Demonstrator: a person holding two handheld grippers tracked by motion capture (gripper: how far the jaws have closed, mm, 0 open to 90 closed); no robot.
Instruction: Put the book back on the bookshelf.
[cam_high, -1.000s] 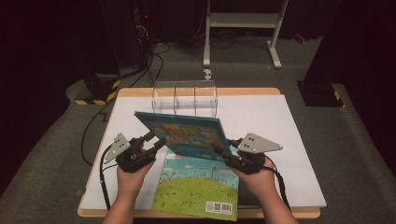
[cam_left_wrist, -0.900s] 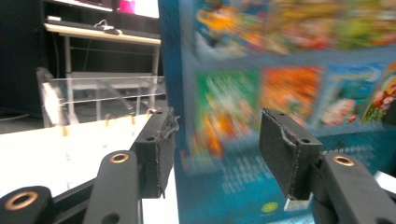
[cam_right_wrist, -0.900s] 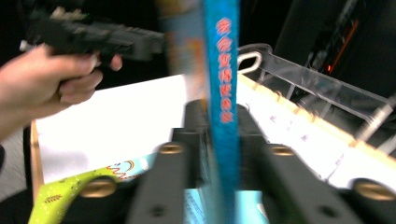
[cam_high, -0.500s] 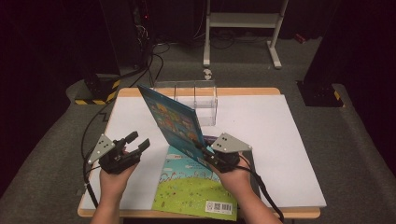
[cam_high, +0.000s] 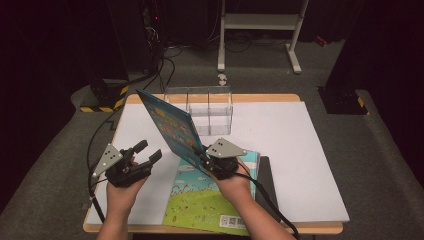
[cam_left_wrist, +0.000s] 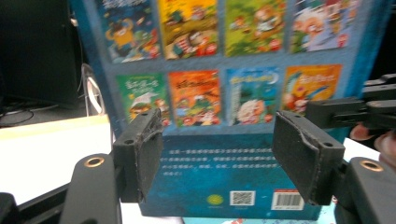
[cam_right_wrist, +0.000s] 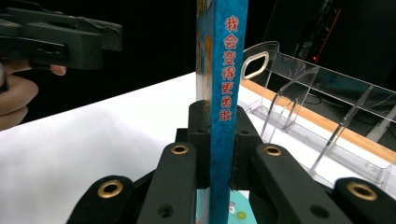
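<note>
**Book stands on edge in the right hand-held gripper, rack just behind it**

The right hand-held gripper is clamped on the lower edge of a blue picture book, its pads pressed on both covers near the spine, as the right gripper view shows. The book stands upright and tilted, its long axis running from the gripper up and away toward the far left of the surface. The clear plastic rack stands just beyond the book, its slots open upward, so the coming move likely turns on lining the book's flat side up with a divider. The left hand-held gripper hovers to the left, apart from the book; its jaws have just been opening and nothing sits between them. A second book lies flat under the right hand. The right hand is plainly the nearer to the rack.
</note>
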